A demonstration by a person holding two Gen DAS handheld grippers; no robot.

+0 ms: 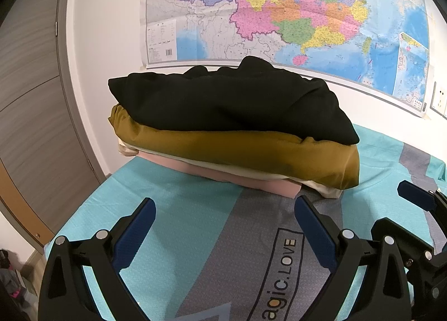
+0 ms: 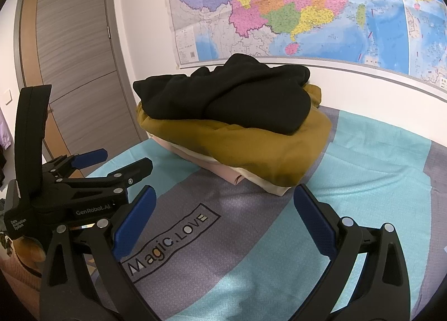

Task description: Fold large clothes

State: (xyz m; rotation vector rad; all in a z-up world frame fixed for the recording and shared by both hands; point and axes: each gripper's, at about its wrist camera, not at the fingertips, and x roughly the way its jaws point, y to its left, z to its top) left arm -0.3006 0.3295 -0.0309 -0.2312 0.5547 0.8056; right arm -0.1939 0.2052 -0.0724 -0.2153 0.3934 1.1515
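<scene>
A stack of folded clothes lies on the bed by the wall: a black garment (image 1: 229,105) on top, a mustard one (image 1: 251,156) under it, then a cream and a pink one (image 1: 251,181). The stack also shows in the right wrist view, black garment (image 2: 232,97) over mustard garment (image 2: 251,150). My left gripper (image 1: 225,206) is open and empty, hovering just in front of the stack. My right gripper (image 2: 225,195) is open and empty, also in front of the stack. The left gripper (image 2: 111,161) shows at the left of the right wrist view.
The bed cover (image 1: 173,209) is teal and grey with a "Magic.LOVE" label (image 2: 170,240). A large map (image 1: 279,13) hangs on the wall behind the stack. A grey wooden door (image 2: 72,69) stands at the left. A wall socket (image 1: 440,100) is at the far right.
</scene>
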